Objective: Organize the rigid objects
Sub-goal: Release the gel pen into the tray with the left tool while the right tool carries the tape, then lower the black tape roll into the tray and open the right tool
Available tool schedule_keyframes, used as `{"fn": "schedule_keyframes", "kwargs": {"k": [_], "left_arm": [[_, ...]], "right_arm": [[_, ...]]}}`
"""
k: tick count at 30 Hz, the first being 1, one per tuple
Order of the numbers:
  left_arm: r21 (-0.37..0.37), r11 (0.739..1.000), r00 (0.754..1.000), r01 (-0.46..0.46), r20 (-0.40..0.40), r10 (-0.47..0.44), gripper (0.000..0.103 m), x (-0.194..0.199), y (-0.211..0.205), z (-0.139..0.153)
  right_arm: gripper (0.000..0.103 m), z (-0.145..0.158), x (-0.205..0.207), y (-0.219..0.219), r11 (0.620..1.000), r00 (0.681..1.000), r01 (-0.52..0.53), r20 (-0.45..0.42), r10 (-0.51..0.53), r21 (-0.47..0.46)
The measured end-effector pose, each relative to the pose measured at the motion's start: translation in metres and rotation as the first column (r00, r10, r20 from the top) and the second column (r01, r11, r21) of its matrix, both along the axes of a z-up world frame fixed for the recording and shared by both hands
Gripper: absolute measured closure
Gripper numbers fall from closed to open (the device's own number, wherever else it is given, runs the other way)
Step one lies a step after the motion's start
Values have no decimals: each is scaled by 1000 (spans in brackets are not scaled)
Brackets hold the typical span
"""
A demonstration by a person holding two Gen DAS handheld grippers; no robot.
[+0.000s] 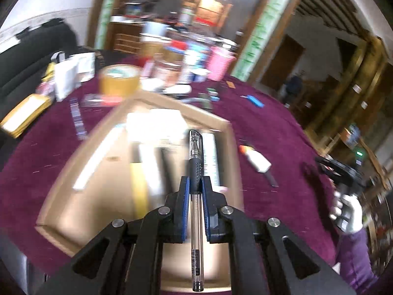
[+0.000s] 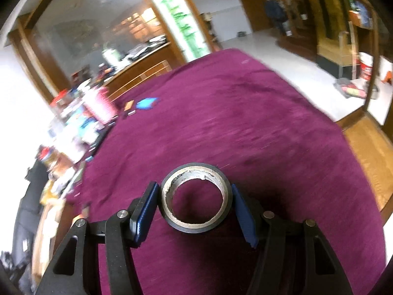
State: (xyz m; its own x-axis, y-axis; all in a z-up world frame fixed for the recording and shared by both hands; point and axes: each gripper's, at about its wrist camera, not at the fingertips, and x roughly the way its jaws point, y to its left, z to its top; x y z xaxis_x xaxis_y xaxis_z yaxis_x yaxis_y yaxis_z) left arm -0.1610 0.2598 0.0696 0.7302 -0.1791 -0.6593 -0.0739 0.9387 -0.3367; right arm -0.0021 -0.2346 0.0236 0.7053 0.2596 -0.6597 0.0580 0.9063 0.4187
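- The left claw (image 1: 195, 184) was clamped tight on a gel pen (image 1: 196, 196); the pen ran lengthwise between the blue pads, tip pointing away, above the open cardboard box (image 1: 221, 125) on the maroon table (image 1: 270, 123)
- The right claw (image 2: 195, 194) held a roll of black tape (image 2: 195, 199) with pads on both flanks; the roll lay flat, hole up, over bare maroon cloth
- Beside the box lay a white utility knife (image 1: 256, 161); a blurred roll of brown tape (image 1: 119, 80) sat beyond

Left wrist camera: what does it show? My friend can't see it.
The left gripper holds a clear pen with a black grip above an open cardboard box. The box sits on a purple tablecloth.
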Motion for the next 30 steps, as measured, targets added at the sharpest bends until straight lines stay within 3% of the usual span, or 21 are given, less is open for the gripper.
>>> {"fn": "schedule_keyframes", "kwargs": {"k": [7,16,20,25,30], "left_arm": [[39,995,992,-89,-87,92,93,14,47,-31],[30,993,978,-117,-172,120,92,33,63,-55],[-22,995,983,-99,-158,95,81,31,66,-54],[-60,995,994,-77,-88,71,51,14,61,-36],[-95,990,995,-100,14,102,39,-17,70,-12]], "right_arm": [[39,15,-20,95,974,975,-219,-19,220,55],[38,28,-46,224,877,877,-477,-28,479,61],[38,28,-55,274,829,827,-558,-51,559,42],[38,19,-65,322,777,773,-630,-98,627,9],[38,7,-80,365,713,730,-683,-172,661,-156]]}}
